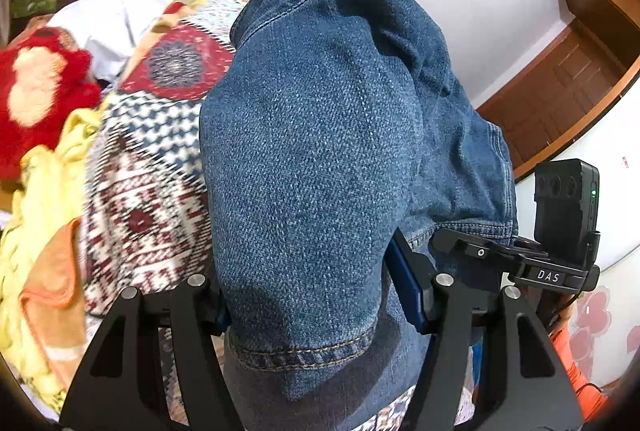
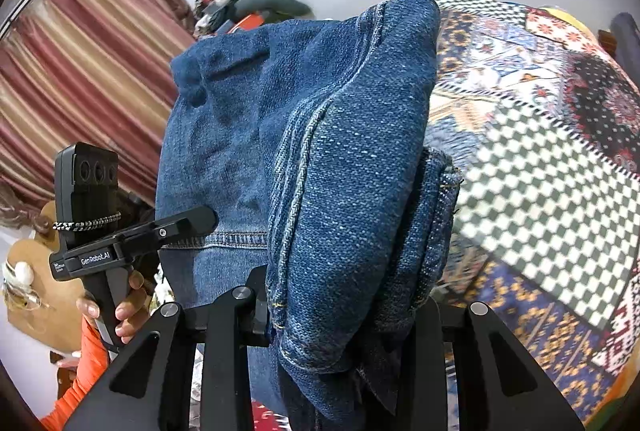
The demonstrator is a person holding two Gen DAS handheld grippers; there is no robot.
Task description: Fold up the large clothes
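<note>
A blue denim garment (image 1: pixel 312 151) hangs bunched up in the air, held between both grippers. In the left wrist view my left gripper (image 1: pixel 316 307) is shut on a thick fold with a stitched hem, which covers its fingertips. My right gripper (image 1: pixel 480 251) shows at the right edge, clamped on the same denim. In the right wrist view my right gripper (image 2: pixel 344 315) is shut on a folded seam edge of the denim garment (image 2: pixel 340 171). To its left, my left gripper (image 2: pixel 188 223) grips the cloth, with a hand (image 2: pixel 128 307) on its handle.
A patterned blanket (image 1: pixel 152 171) (image 2: pixel 540 151) covers the bed below. On the left lie a red plush item (image 1: pixel 40 91), yellow cloth (image 1: pixel 40 211), an orange cloth (image 1: pixel 52 271) and white cloth (image 1: pixel 112 15). A wooden door (image 1: pixel 560 87) and striped curtain (image 2: pixel 80 71) stand behind.
</note>
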